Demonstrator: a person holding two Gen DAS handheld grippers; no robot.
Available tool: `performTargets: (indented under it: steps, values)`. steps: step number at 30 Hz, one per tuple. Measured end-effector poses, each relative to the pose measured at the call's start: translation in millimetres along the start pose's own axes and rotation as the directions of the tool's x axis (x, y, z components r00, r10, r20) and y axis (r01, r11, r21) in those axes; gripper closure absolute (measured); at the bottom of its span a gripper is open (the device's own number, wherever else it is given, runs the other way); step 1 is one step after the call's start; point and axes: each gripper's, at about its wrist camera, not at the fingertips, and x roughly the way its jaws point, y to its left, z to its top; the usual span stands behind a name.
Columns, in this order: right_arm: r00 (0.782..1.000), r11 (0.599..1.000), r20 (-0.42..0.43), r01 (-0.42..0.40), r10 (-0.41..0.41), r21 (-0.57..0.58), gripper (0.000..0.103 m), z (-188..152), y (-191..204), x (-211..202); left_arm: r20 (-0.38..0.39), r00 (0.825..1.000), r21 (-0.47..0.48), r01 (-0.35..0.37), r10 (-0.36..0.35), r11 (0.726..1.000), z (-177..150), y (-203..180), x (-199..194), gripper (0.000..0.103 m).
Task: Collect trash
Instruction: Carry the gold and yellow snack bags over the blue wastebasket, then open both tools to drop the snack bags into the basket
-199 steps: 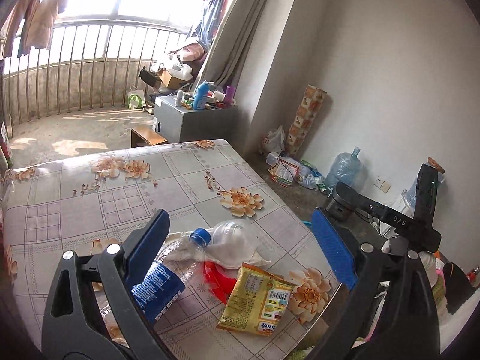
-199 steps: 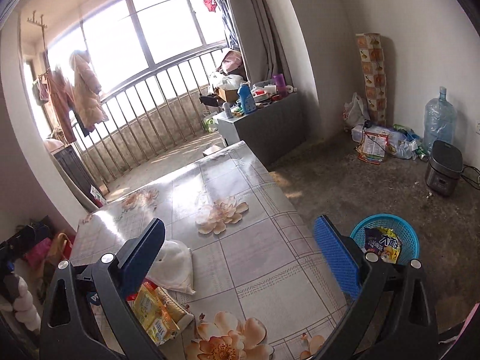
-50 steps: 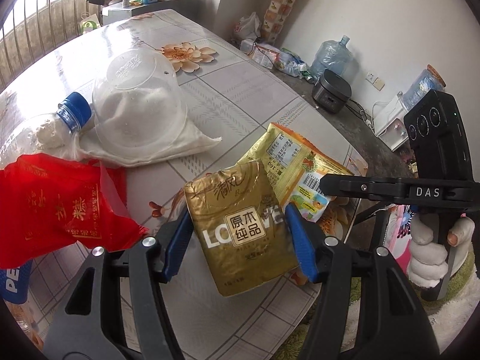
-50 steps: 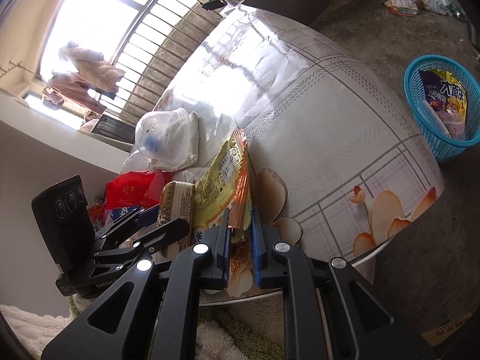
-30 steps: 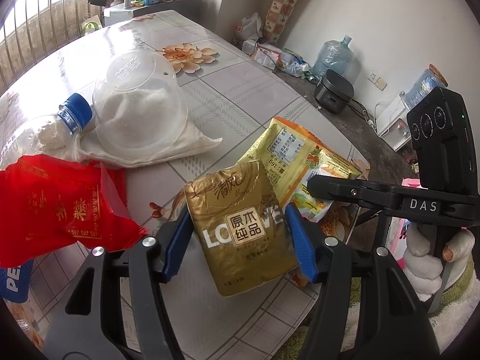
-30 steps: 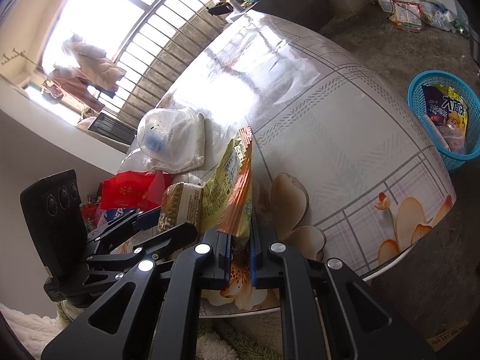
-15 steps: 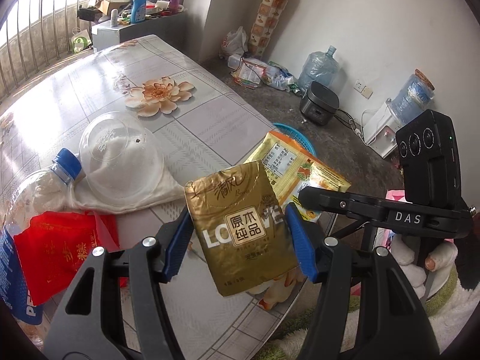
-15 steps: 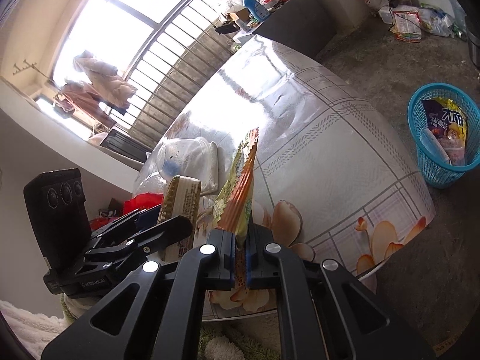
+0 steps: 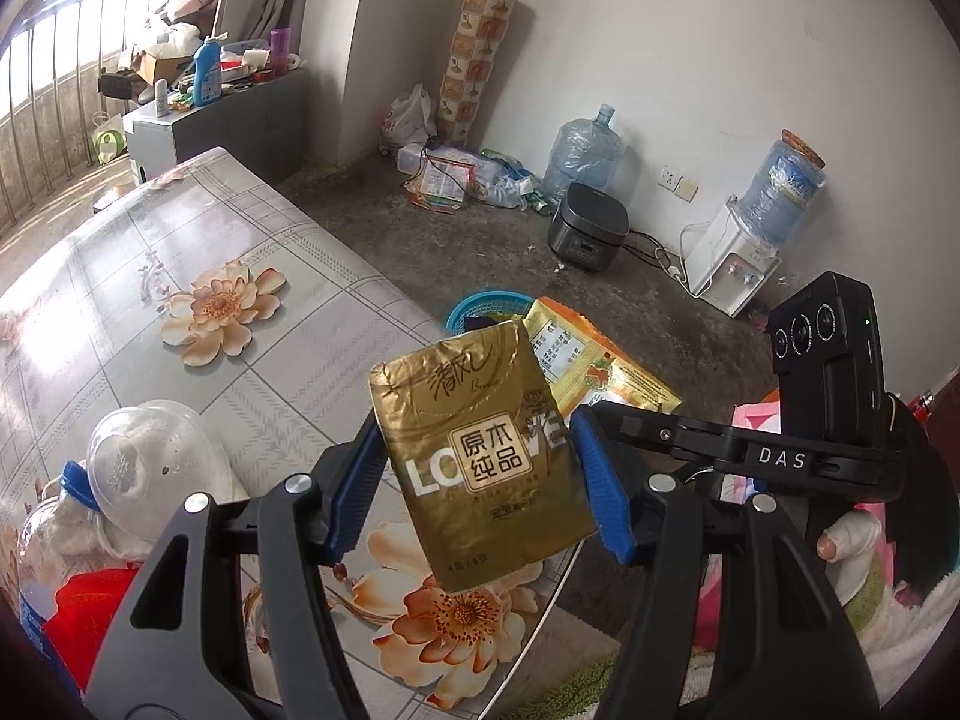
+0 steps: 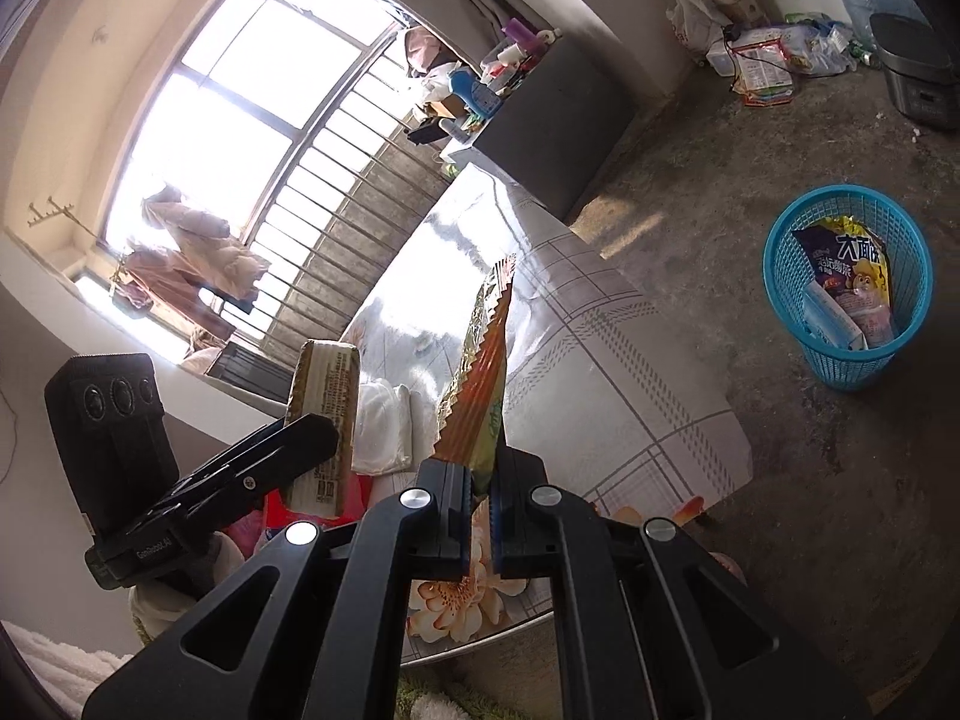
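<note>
My left gripper (image 9: 480,480) is shut on a gold tissue pack (image 9: 480,456), held in the air above the table's near edge. In the right wrist view the same gold tissue pack (image 10: 324,420) shows edge-on at the left. My right gripper (image 10: 478,516) is shut on a yellow snack wrapper (image 10: 480,372), which stands up edge-on; in the left wrist view this yellow snack wrapper (image 9: 588,360) hangs just behind the gold pack. A blue mesh bin (image 10: 846,306) with wrappers inside stands on the floor to the right; the blue bin's rim (image 9: 474,306) peeks out behind the pack.
On the floral table (image 9: 240,276) lie a clear plastic dome (image 9: 144,456) on white paper, a blue-capped bottle (image 9: 54,516) and a red bag (image 9: 84,618). A rice cooker (image 9: 588,228), water jugs (image 9: 585,150) and a dispenser (image 9: 732,258) line the wall.
Both grippers have lifted off the table with their loads and swung toward the floor side, so the blue bin and the room's far wall have come into view.
</note>
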Motion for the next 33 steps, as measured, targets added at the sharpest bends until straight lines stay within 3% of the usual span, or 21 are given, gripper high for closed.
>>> performTargets:
  steps: [6, 10, 13, 17, 22, 28, 30, 31, 33]
  values:
    - [0.997, 0.999, 0.078, 0.022, -0.026, 0.049, 0.098, 13.0, -21.7, -23.6, -0.008, 0.999, 0.043, 0.044, -0.044, 0.998, 28.6, -23.9, 25.3, 0.045]
    - [0.982, 0.991, 0.163, 0.081, -0.098, 0.105, 0.098, 28.8, -47.6, -51.4, -0.03, 0.996, 0.057, 0.089, -0.088, 0.994, 51.5, -40.6, 52.3, 0.045]
    - [0.944, 0.966, 0.234, 0.199, -0.234, 0.166, 0.098, 40.1, -72.7, -78.6, -0.068, 0.992, 0.068, 0.114, -0.109, 0.991, 68.5, -52.0, 82.2, 0.045]
    - [0.86, 0.891, 0.266, 0.371, -0.435, 0.26, 0.098, 53.0, -106.9, -99.6, -0.131, 0.982, 0.059, 0.145, -0.136, 0.988, 86.9, -63.2, 131.2, 0.045]
    - [0.831, 0.837, 0.217, 0.426, -0.512, 0.344, 0.098, 63.8, -146.6, -87.7, -0.234, 0.964, 0.047, 0.138, -0.124, 0.989, 102.6, -69.0, 203.1, 0.045]
    - [0.843, 0.818, 0.105, 0.471, -0.527, 0.33, 0.098, 97.3, -195.6, -27.9, -0.337, 0.939, 0.083, 0.097, -0.064, 0.992, 118.6, -74.4, 290.6, 0.044]
    - [0.839, 0.808, 0.072, 0.491, -0.539, 0.326, 0.096, 109.3, -217.2, -3.0, -0.358, 0.933, 0.093, 0.073, -0.035, 0.993, 123.1, -73.7, 323.7, 0.038]
    - [0.844, 0.806, 0.052, 0.489, -0.534, 0.334, 0.093, 114.0, -231.9, 10.6, -0.365, 0.931, 0.096, 0.045, -0.007, 0.994, 125.3, -70.2, 339.2, 0.036]
    - [0.85, 0.797, -0.008, 0.497, -0.526, 0.343, 0.069, 121.0, -264.9, 41.3, -0.35, 0.936, 0.082, -0.002, 0.03, 0.997, 127.3, -60.5, 358.5, 0.034]
